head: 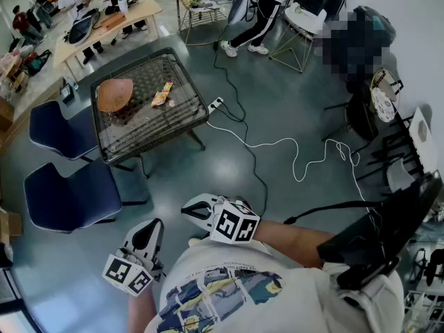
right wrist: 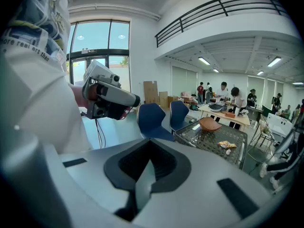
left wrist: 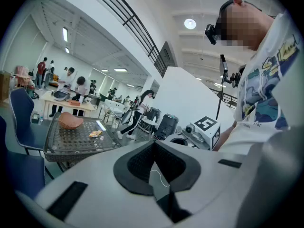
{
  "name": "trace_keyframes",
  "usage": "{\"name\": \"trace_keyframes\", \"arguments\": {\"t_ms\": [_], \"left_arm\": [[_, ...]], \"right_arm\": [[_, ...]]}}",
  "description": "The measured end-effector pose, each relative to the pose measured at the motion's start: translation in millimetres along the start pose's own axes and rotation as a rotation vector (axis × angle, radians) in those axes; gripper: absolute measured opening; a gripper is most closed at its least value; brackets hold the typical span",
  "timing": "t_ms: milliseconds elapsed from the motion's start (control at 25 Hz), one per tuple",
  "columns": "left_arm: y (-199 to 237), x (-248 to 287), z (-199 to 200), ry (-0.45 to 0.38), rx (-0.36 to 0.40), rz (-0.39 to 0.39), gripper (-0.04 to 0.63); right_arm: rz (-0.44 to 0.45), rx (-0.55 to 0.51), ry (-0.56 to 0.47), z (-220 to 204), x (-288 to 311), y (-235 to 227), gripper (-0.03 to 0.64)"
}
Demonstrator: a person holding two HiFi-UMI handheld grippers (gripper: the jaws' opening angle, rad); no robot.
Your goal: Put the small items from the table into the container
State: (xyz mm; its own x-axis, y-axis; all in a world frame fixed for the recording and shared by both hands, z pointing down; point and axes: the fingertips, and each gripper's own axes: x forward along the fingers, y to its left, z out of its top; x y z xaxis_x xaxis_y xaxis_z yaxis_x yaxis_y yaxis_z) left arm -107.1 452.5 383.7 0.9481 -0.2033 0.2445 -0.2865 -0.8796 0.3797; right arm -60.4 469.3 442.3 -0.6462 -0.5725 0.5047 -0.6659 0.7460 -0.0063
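Left claw (head: 151, 227) and right claw (head: 189, 210) both closed, empty; open one before reaching worktop (head: 142, 116) packet (head: 162, 94), apparently snacks.

Wicker table (head: 142, 120), wooden bowl (head: 114, 94), glossy floor (head: 229, 168)

Brown bowl (head: 114, 94), yellow packet (head: 162, 94), black mesh table (head: 142, 127), blue chairs (head: 66, 196)
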Motion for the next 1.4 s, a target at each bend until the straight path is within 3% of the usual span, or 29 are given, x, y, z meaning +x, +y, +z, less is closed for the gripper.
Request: {"name": "trace_keyframes", "arguments": {"t_ms": [280, 600, 1040, 1400], "left_arm": [[12, 31, 2, 0.017, 0.007, 0.021, 0.008], [36, 108, 40, 0.031, 0.07, 0.047, 0.008], [82, 170, 69, 0.062, 0.012, 0.138, 0.009], [165, 191, 101, 0.09, 0.013, 0.059, 0.009]], "right_arm": [[0.002, 0.019, -0.019, -8, -6, -35, 0.009], [0.0, 0.039, -0.101, -11, -19, -126, 0.011], [-0.021, 0.045, -0.079, -28, 2, -228, 0.042], [-0.085, 0.086, 0.014, -19, 66, -305, 0.081]]}}
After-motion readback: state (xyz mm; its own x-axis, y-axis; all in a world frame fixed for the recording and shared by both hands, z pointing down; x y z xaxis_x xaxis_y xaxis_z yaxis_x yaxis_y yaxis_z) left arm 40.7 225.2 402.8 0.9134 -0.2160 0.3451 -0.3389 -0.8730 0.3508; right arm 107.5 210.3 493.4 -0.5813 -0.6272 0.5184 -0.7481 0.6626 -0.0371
